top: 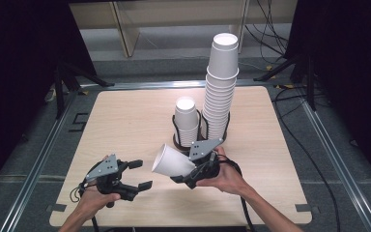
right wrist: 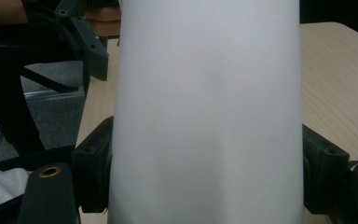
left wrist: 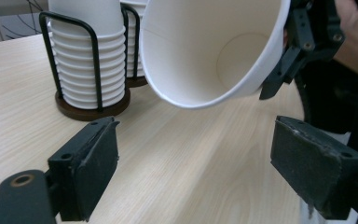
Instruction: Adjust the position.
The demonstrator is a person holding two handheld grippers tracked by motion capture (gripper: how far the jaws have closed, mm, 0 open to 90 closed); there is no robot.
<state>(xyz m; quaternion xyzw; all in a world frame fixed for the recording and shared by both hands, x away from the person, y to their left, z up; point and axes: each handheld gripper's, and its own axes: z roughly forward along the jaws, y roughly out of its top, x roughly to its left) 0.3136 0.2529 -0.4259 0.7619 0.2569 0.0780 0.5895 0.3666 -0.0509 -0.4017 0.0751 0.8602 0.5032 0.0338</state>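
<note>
Cup [top: 171, 161], white paper, clamped near its base between the jaws of the right gripper [top: 186, 178], lying tilted with its mouth toward the left gripper [top: 139, 175], just above the wooden table [top: 125, 121]. In the right gripper view both pads press the cup's wall [right wrist: 205, 116]. Left gripper's jaws stand apart with nothing between them; in the left gripper view the cup's open mouth [left wrist: 205, 51] hangs just beyond them. Behind, a short stack of cups [top: 186, 121] and a tall stack [top: 221, 87] stand upright in a black wire holder [top: 200, 137].
</note>
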